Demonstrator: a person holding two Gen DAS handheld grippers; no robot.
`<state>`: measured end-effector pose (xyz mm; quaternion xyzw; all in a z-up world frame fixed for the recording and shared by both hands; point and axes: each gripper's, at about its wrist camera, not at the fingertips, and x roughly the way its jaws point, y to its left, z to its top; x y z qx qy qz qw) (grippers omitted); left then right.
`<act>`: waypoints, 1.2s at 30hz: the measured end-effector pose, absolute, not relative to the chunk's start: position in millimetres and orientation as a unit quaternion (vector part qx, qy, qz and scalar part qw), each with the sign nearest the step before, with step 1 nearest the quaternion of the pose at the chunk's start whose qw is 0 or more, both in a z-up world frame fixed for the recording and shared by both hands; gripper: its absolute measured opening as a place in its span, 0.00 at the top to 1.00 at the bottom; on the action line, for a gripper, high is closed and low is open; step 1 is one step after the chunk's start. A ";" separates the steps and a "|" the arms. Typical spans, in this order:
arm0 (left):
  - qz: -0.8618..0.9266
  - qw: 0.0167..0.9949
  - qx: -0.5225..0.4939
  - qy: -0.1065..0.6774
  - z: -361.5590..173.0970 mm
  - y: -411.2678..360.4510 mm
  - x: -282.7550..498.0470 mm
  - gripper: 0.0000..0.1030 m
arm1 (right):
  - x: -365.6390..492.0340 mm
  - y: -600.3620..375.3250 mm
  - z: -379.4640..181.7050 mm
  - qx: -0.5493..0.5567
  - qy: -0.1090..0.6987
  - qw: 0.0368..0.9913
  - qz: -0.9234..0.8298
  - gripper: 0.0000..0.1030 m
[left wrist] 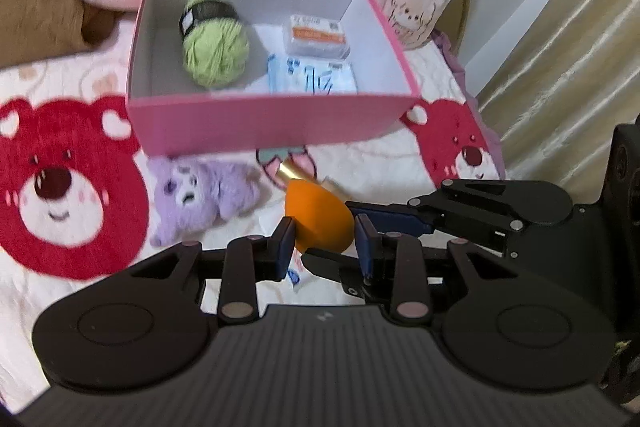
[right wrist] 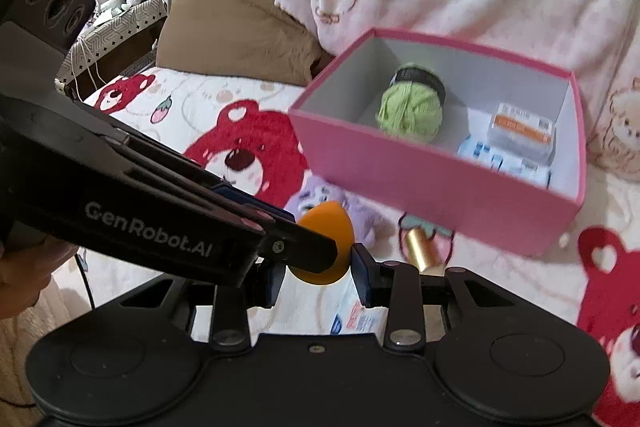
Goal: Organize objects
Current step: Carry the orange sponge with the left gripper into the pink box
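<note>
Orange and egg-shaped, the sponge (left wrist: 316,217) sat pinched between the left tool (left wrist: 325,241) and the right tool (right wrist: 318,277) together, each clamped on it, above the bed (left wrist: 100,279); beyond them stood the pink box (left wrist: 256,127).

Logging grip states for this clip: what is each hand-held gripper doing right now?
Left hand-held gripper: shut on the orange sponge.
Right hand-held gripper: also shut on the orange sponge, gripping it from the other side.
</note>
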<state>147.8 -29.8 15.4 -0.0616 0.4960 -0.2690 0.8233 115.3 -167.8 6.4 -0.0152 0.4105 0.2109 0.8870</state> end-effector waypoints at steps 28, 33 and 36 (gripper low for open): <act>-0.234 0.828 -0.115 0.496 20.3 -62.2 338.2 0.71 | 289.8 -200.2 17.8 -0.026 0.444 0.879 0.172 0.63; -0.216 0.827 -0.122 0.504 -15.1 -75.6 373.6 0.71 | 326.0 -208.6 -15.0 -0.022 0.459 0.875 0.150 0.63; -0.209 0.824 -0.139 0.509 -31.9 -79.5 390.6 0.71 | 344.4 -212.5 -29.2 -0.023 0.470 0.871 0.139 0.63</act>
